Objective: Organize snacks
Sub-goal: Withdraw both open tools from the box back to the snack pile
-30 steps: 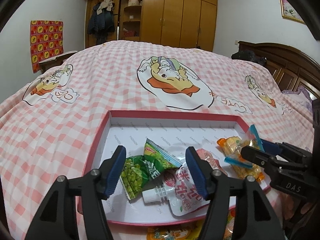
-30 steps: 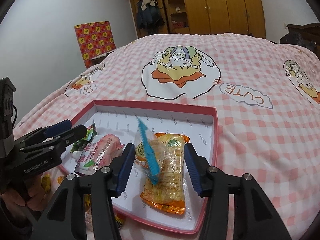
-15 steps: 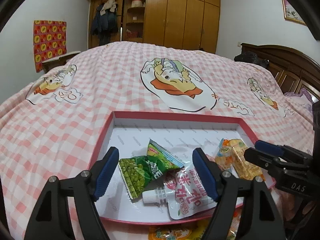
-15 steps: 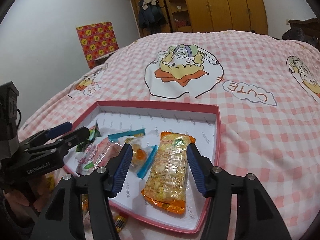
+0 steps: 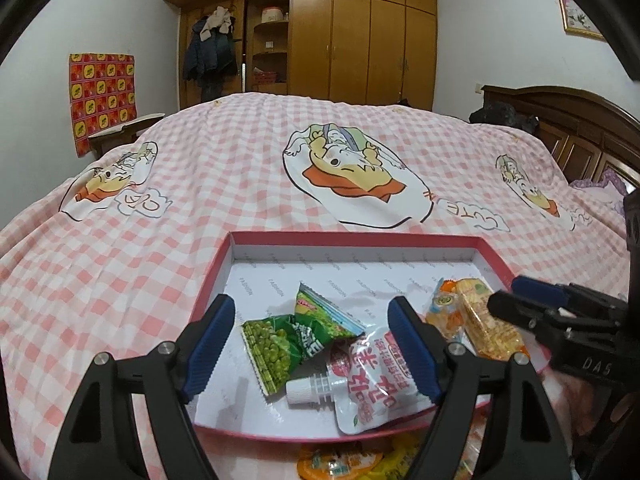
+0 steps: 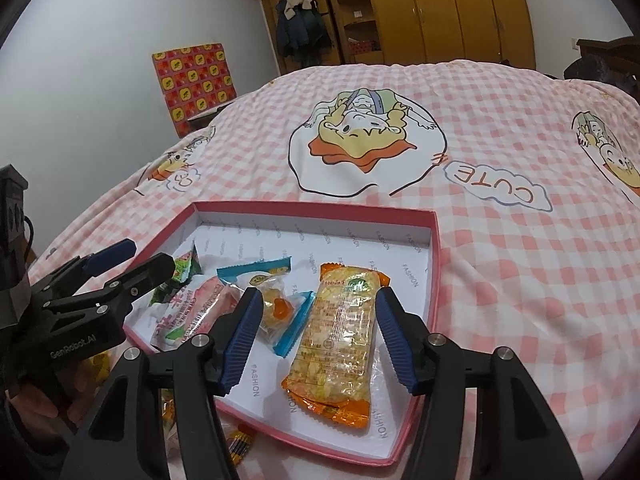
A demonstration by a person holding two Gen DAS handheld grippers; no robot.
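Observation:
A shallow pink-rimmed box [image 5: 352,239] [image 6: 434,264] lies on the bed. In it are a green pea packet [image 5: 288,340] [image 6: 182,270], a pink spouted pouch [image 5: 368,384] [image 6: 192,312], a blue-edged clear sweet packet [image 6: 276,300] [image 5: 442,308] and an orange cracker packet [image 6: 340,336] [image 5: 484,324]. My left gripper [image 5: 310,350] [image 6: 132,260] is open and empty above the pea packet. My right gripper [image 6: 316,336] [image 5: 516,300] is open and empty above the cracker packet.
More snack packets lie on the bed in front of the box's near rim [image 5: 352,460] [image 6: 240,440]. The pink checked bedspread [image 5: 248,168] stretches away. A wooden headboard [image 5: 568,136] is at the right, wardrobes [image 5: 360,36] behind.
My right gripper let go of the blue-edged sweet packet, which now lies in the box. Both grippers have drawn back and opened wider.

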